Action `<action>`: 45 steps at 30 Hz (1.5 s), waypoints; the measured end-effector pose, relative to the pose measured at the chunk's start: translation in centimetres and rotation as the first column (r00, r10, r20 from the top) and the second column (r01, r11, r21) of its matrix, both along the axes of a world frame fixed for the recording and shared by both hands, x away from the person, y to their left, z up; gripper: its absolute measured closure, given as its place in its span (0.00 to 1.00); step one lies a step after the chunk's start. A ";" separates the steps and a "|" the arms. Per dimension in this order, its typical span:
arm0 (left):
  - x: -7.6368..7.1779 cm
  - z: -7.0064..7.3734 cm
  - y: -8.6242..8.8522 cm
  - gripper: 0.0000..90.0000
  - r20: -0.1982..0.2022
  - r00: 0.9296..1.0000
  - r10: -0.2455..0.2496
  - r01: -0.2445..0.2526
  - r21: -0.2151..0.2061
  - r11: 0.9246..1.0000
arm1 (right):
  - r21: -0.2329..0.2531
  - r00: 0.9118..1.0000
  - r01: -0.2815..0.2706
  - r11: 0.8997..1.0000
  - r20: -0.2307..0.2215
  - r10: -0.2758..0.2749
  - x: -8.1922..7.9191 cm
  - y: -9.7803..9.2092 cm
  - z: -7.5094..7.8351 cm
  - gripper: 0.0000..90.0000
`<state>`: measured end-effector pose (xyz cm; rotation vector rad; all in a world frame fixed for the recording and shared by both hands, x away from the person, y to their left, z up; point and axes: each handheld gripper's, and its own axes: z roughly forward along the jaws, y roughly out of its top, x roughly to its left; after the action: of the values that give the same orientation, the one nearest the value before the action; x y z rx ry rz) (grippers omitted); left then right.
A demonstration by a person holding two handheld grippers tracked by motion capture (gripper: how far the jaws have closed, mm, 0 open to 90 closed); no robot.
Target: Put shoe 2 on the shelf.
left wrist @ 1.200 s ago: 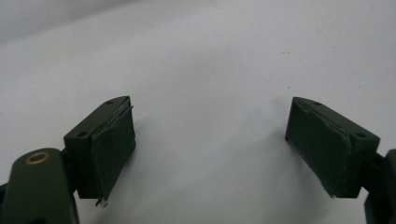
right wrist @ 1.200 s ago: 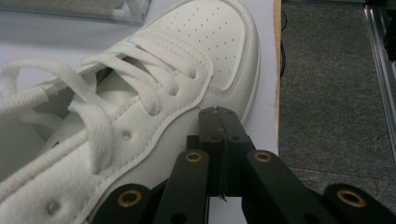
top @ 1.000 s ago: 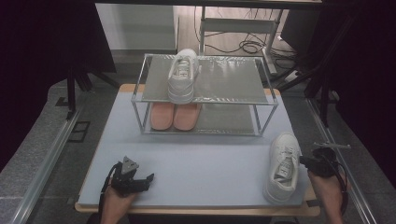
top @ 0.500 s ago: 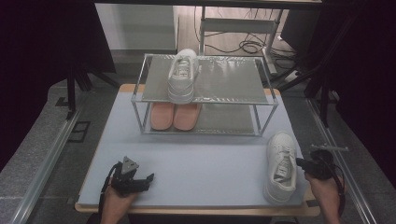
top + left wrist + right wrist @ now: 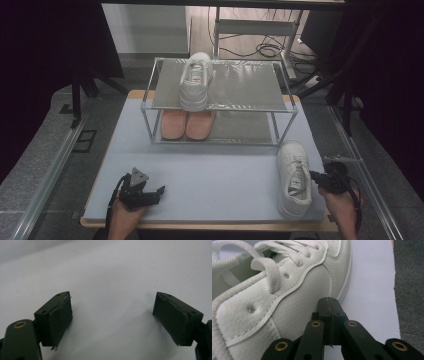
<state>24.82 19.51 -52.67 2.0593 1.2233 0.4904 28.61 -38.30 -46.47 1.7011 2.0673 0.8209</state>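
Observation:
A white sneaker [image 5: 294, 177] lies on the pale table at the front right, toe pointing away. My right gripper [image 5: 314, 176] is shut, and its tip rests against the shoe's outer side [image 5: 294, 307] with nothing held between the jaws [image 5: 329, 302]. A matching white sneaker [image 5: 194, 82] stands on the top shelf of a wire rack [image 5: 250, 107]. A pair of pink shoes [image 5: 187, 124] sits on the lower shelf. My left gripper [image 5: 159, 192] hovers open low over the bare table [image 5: 112, 277] at the front left, its jaws wide apart.
The rack's top shelf has free room right of the sneaker [image 5: 250, 82]. The table's right edge [image 5: 320, 165] runs close beside the right gripper. Metal rails [image 5: 45, 175] flank the table, and cables [image 5: 267, 50] lie on the floor behind.
The right gripper has drawn in toward the sneaker's side and the shoe has shifted slightly toward the front. The left gripper has stayed put.

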 end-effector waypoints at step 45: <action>0.0 0.0 0.0 0.17 -0.001 1.000 0.000 0.000 0.000 1.000 | 0.007 0.999 0.023 1.000 -0.038 -0.023 3.3 0.2 -0.9 1.00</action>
<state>24.84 19.51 -52.67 2.0597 1.2237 0.4893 31.91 -38.07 -47.41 1.7548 2.0679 0.7963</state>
